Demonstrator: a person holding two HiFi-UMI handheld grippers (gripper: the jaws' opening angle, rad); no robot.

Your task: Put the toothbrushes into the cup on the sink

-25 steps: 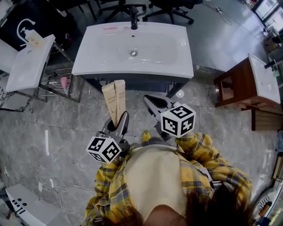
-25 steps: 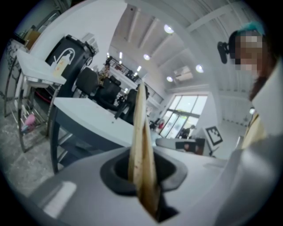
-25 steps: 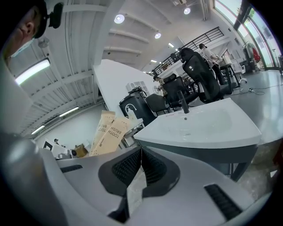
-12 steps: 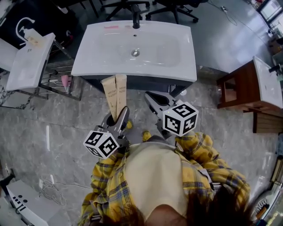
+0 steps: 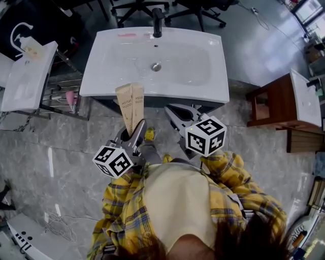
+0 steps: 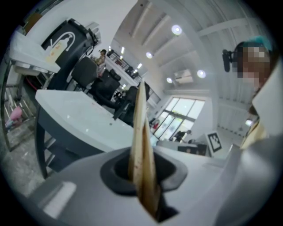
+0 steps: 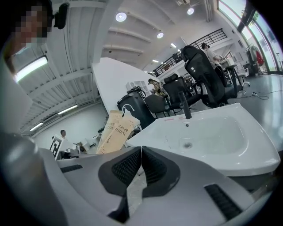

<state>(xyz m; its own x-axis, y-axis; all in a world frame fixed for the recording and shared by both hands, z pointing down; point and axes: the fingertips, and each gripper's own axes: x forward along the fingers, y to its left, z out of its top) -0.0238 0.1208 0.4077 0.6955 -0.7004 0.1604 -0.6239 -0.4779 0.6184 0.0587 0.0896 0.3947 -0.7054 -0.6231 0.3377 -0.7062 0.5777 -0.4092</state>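
Two kraft-paper toothbrush boxes point(image 5: 129, 107) stand side by side, upright, in my left gripper point(image 5: 135, 131), which is shut on their lower ends. Their tops overlap the front rim of the white sink point(image 5: 101, 84) in the head view. In the left gripper view the boxes point(image 6: 140, 141) show edge-on, pinched between the pads. My right gripper point(image 5: 176, 112) hangs just right of them, below the sink's front edge, shut and empty. In the right gripper view, its gripper point(image 7: 141, 155) has its pads pressed together, with the boxes point(image 7: 116, 132) to the left and the sink point(image 7: 221, 145) ahead. No cup shows on the sink.
A black faucet point(image 5: 157, 23) stands at the sink's back. A second white basin on a metal rack point(image 5: 23, 81) with a soap bottle point(image 5: 30, 48) is at the left. A brown wooden stand point(image 5: 274, 104) is at the right. Office chairs point(image 5: 137, 7) stand behind.
My left gripper and the boxes have moved forward, and their tops now overlap the sink's front rim. The right gripper has kept its place beside them.
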